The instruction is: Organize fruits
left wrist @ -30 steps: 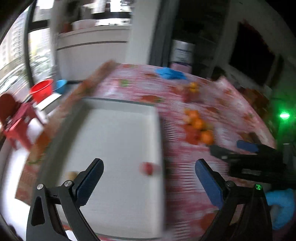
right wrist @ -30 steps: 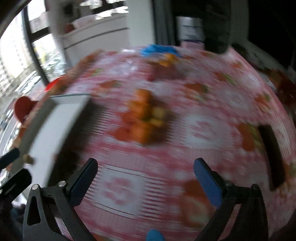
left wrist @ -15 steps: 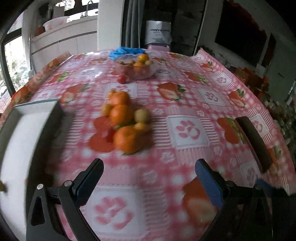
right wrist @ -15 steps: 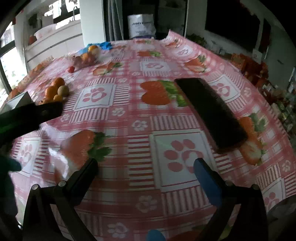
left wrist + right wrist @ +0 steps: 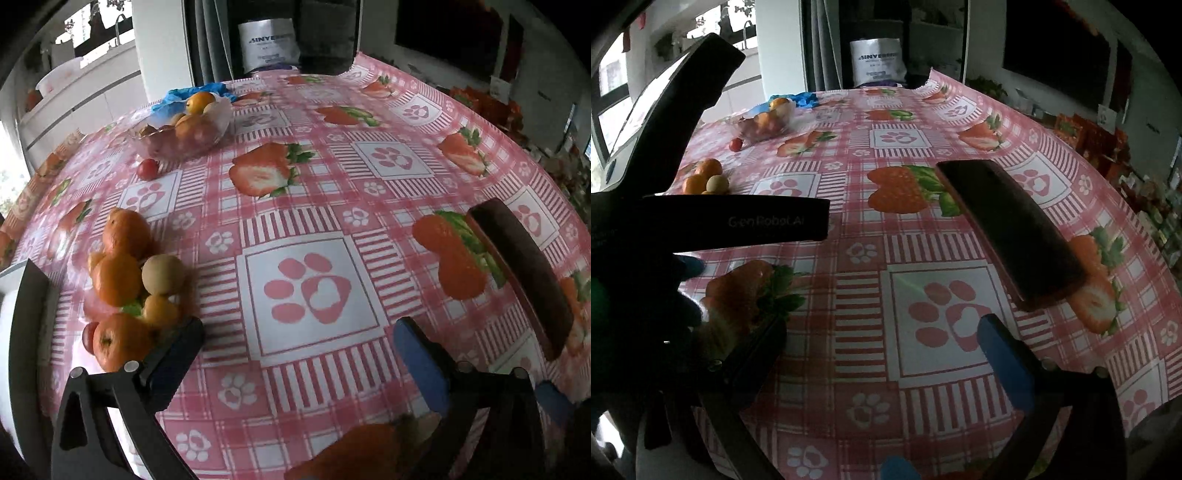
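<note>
A pile of loose fruit (image 5: pixel 129 280) lies on the pink strawberry tablecloth: several oranges, a brownish-green round fruit (image 5: pixel 163 274) and a small yellow one. It also shows far left in the right wrist view (image 5: pixel 705 178). A clear bowl of fruit (image 5: pixel 183 127) stands at the back, with a small red fruit (image 5: pixel 147 169) beside it. My left gripper (image 5: pixel 297 345) is open and empty, its left finger just right of the pile. My right gripper (image 5: pixel 881 343) is open and empty over bare cloth.
A white tray with a dark rim (image 5: pixel 26 314) sits at the left edge. A long dark flat object (image 5: pixel 521 269) lies on the right, also in the right wrist view (image 5: pixel 1008 225). Blue cloth (image 5: pixel 199 92) lies behind the bowl. The left gripper's body (image 5: pixel 701 218) fills the right view's left.
Both views have swung right, from the white tray to the fruit pile and then the table's middle. The left gripper now sits lower and closer to the pile. Both grippers stay open.
</note>
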`<state>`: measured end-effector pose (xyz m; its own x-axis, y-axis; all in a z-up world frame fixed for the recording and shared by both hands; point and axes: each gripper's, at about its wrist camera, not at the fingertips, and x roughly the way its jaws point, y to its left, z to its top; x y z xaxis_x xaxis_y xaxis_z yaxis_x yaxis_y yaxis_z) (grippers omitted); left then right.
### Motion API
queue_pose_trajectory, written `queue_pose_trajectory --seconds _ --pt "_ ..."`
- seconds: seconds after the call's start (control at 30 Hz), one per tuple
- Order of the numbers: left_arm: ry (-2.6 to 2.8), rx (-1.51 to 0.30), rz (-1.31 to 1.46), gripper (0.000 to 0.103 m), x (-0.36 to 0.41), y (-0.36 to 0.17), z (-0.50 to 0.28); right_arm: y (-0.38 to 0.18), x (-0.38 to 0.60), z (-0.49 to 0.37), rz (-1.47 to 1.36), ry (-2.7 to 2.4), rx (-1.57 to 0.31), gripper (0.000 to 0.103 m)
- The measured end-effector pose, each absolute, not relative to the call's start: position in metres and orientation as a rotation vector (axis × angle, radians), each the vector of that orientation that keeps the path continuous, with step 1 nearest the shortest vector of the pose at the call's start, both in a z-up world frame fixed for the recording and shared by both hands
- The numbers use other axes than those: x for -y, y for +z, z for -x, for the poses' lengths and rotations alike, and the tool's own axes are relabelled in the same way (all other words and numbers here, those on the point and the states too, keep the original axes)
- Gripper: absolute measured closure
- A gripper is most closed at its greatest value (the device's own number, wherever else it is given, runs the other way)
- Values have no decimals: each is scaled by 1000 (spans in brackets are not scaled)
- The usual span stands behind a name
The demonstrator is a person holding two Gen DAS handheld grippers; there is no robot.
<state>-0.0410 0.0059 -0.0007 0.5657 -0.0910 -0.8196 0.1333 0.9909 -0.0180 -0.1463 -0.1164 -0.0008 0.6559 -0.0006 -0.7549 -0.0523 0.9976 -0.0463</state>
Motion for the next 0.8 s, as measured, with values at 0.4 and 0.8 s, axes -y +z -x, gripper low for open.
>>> queue_pose_trajectory --seconds 0.4,0.8 --pt "-133 -961 -47 0 -6 -1 42 -2 114 144 69 40 -852 0" --pt "-133 -960 -47 0 -6 -1 40 -2 115 144 68 40 -851 0"
